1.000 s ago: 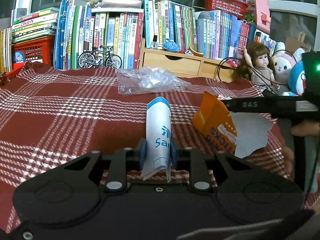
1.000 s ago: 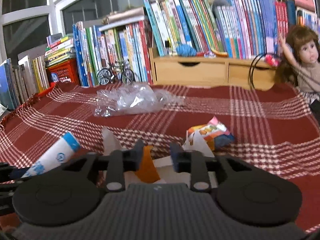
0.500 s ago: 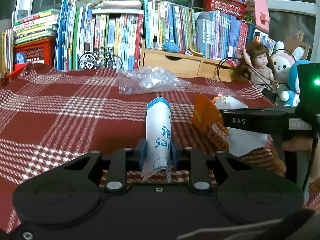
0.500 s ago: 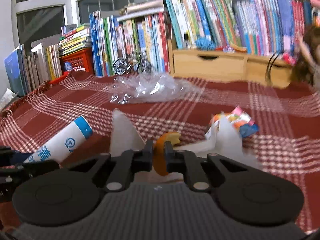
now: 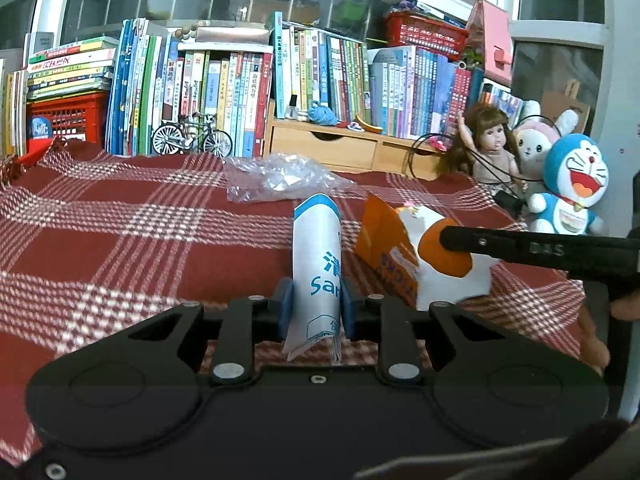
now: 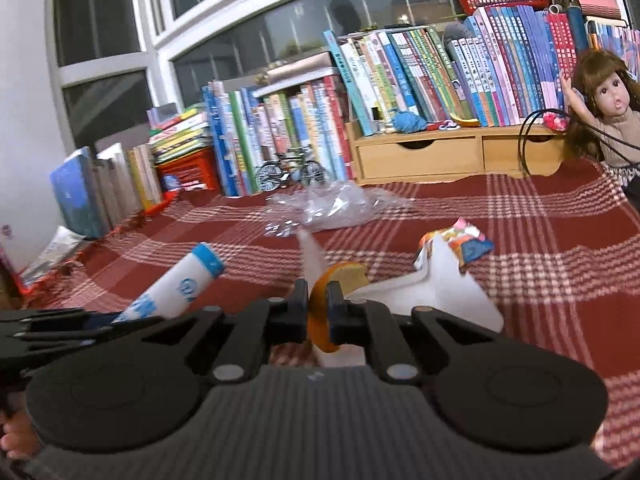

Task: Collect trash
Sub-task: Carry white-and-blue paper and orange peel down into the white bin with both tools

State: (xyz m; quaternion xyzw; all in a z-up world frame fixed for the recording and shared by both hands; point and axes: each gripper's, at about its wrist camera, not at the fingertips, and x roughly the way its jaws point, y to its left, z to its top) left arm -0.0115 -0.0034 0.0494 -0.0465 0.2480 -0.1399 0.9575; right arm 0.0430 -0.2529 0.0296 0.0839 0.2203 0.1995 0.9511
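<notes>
The left gripper (image 5: 313, 307) is clamped on a white and blue tube (image 5: 318, 264) that sticks up toward 12 o'clock, and the right gripper (image 6: 318, 309) pinches an orange and white snack bag (image 6: 420, 288) held off the red checked cloth (image 5: 120, 240). At 12 o'clock a crumpled clear plastic bag (image 5: 276, 178) lies on open cloth, bounded behind by books (image 5: 240, 80). Only the right view shows a small colourful wrapper (image 6: 468, 240) at 1 o'clock and the cloth's fringed left edge; only the left shows a blue cat toy (image 5: 572, 188).
</notes>
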